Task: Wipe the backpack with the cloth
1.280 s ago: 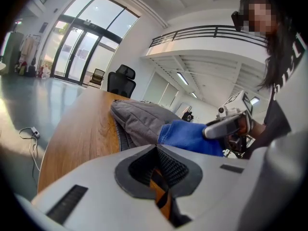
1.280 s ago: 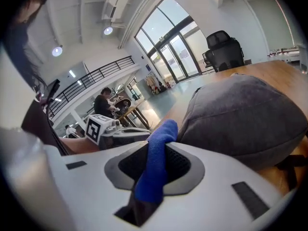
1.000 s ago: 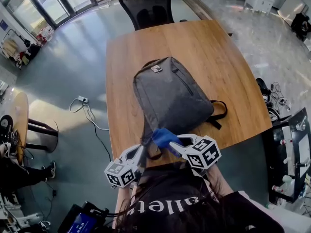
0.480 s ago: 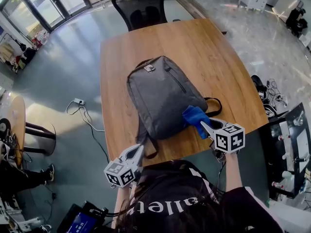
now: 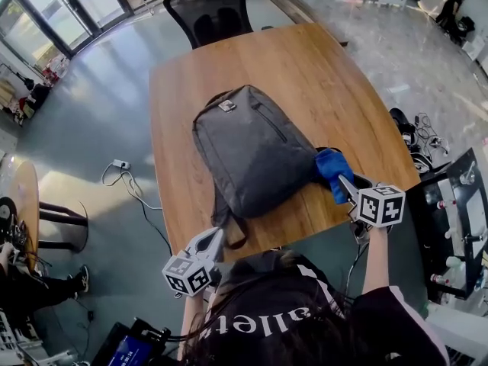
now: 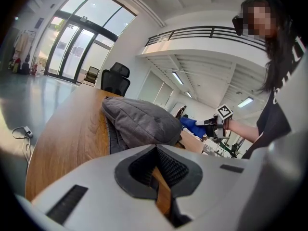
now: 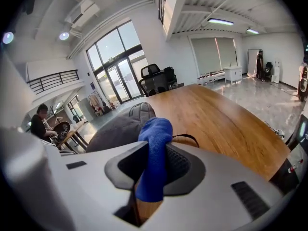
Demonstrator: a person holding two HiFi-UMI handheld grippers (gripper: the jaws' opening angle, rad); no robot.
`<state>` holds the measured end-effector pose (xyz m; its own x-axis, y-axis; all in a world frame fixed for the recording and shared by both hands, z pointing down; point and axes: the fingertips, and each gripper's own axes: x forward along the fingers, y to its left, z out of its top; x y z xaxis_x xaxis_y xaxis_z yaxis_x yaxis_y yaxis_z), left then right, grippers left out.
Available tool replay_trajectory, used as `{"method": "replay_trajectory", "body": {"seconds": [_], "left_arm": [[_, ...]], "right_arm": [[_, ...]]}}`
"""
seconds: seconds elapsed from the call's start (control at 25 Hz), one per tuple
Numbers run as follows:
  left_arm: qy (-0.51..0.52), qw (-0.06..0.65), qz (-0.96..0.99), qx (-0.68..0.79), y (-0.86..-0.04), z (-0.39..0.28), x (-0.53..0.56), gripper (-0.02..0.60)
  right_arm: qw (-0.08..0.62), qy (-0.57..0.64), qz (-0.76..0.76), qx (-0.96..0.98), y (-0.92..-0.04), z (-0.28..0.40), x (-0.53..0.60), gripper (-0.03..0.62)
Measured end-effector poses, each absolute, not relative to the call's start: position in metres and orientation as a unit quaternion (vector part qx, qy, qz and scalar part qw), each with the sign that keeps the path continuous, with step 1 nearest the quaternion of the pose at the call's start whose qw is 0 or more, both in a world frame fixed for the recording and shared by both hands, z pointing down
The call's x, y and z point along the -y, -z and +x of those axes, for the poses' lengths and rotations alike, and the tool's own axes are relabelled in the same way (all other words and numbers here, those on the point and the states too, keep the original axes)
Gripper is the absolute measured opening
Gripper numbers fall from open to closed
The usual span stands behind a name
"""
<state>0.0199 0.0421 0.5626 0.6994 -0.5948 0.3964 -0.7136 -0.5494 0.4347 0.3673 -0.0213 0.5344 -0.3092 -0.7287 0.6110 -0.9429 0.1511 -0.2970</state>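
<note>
Our right tool (image 7: pixel 153 179) has its jaws closed on the blue cloth (image 7: pixel 155 143) — the fabric is pinched between them and stands up out of the grip in a rounded fold. Just past the tool's tip lies the grey backpack (image 5: pixel 252 147), and the cloth sits at its right-hand edge, beside the black strap (image 7: pixel 186 139) that loops out onto the wood. We cannot tell whether the cloth presses on the bag itself or only on the strap. The backpack lies flat on the wooden bench (image 5: pixel 305 67), stretching forward and to the left of this tool, with its top end turned away from us toward the black office chair (image 5: pixel 213 14) at the far end.

Our left tool (image 5: pixel 213 240) is well apart from the right one, low at the near edge of the bench. Its jaws are drawn together with only a thin slit between them — we see nothing in that slit but the wood beyond. Ahead of this tool rises the near end of the backpack, and further off to its right we see the right tool with the cloth.
</note>
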Motion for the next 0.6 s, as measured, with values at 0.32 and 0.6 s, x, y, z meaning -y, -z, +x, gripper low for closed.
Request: {"method": "replay_trajectory", "body": {"seconds": [0.32, 0.6], "left_arm": [[-0.106, 0.297, 0.875, 0.367, -0.564, -0.010, -0.067, 0.000], [-0.100, 0.292, 0.878, 0.366, -0.553, -0.065, -0.103, 0.000]], "right_arm": [[0.107, -0.325, 0.536, 0.772, -0.500, 0.298, -0.007, 0.095], [0.107, -0.322, 0.510, 0.790, -0.488, 0.212, -0.043, 0.095]]}}
